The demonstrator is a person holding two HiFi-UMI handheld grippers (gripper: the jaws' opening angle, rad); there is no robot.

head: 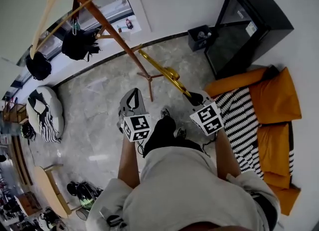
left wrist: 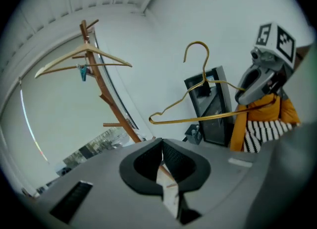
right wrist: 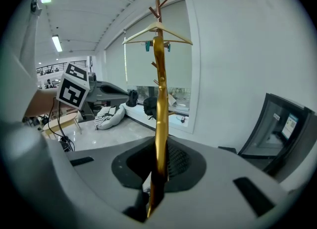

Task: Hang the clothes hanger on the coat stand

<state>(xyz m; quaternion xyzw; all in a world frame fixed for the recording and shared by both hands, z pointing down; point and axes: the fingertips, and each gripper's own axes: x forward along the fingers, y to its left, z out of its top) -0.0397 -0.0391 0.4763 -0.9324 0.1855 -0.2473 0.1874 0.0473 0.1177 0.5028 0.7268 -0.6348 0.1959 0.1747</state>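
1. right gripper (right wrist: 157, 171) is clamped on the gold hanger (left wrist: 206, 118), which is up in the air, not on the coat stand (head: 113, 33) yet
2. left gripper (left wrist: 162, 166) is closed, nothing in it

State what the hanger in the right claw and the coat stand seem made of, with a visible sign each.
Hanger: probably metal, glossy gold; thin, bright reflections. Coat stand: probably wood, matte reddish-brown; angled peg branches.
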